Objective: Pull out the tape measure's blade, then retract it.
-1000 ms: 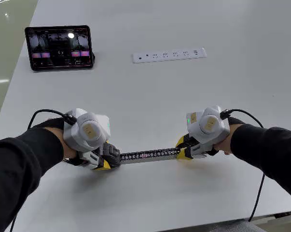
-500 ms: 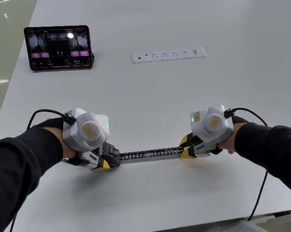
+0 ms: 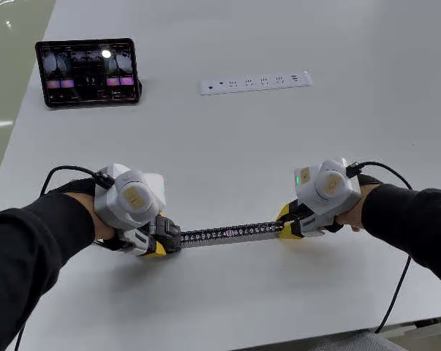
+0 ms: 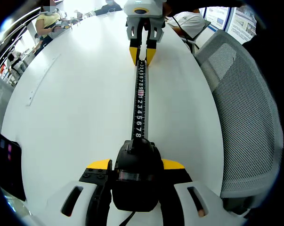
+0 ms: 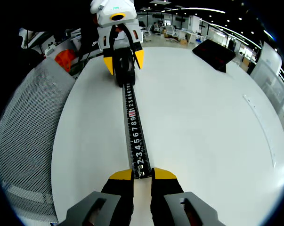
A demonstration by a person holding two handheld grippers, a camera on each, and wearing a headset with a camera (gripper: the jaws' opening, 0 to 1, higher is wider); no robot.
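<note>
Blade [image 3: 231, 233], stretched from the tape measure [image 3: 170, 234] clamped in the left gripper [image 3: 160, 240] to the right gripper's [image 3: 284, 225] pinch, bars crossing between them. On the far side of both grippers, bare table [image 3: 279, 146] lies free up to the power strip [image 3: 255, 82] and tablet [image 3: 88, 71], both well apart.

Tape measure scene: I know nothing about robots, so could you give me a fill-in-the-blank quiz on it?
The left gripper is shut on the tape measure's ____ case.
The right gripper pinches the tip of its numbered ____.
Far across the table stands a dark ____ with a lit screen.
Near it lies a white power ____.
Missing words: black; blade; tablet; strip.
</note>
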